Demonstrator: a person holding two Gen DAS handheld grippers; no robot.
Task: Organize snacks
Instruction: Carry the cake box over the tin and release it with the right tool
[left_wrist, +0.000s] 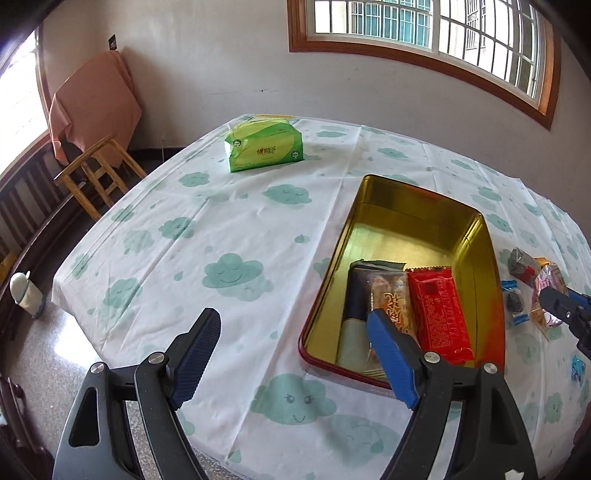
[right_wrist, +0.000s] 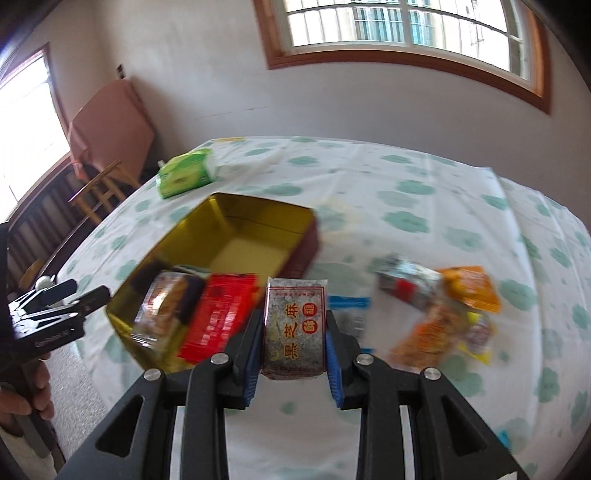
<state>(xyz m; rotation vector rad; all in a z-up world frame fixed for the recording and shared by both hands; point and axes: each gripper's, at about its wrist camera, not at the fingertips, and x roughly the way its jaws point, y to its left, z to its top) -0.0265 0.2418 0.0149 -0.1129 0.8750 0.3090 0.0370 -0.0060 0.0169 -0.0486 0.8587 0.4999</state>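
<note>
Gold-lined tin (left_wrist: 384, 206), red packet (left_wrist: 439, 310), cloud-print tablecloth (left_wrist: 229, 236).

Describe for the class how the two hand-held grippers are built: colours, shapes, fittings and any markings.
Left gripper: black angular plastic arms with triangular cut-outs, silver round pivot bolts, and blue ribbed pads on the jaws. Right gripper: the same black frame, silver bolts and blue ribbed pads. Seen from the right wrist camera, the left gripper's body carries small white lettering, too blurred to read. No cables or sleeves show.

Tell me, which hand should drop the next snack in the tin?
Probably the right: the right gripper already pinches a grey snack packet beside the tin. The left gripper is open and empty.
</note>
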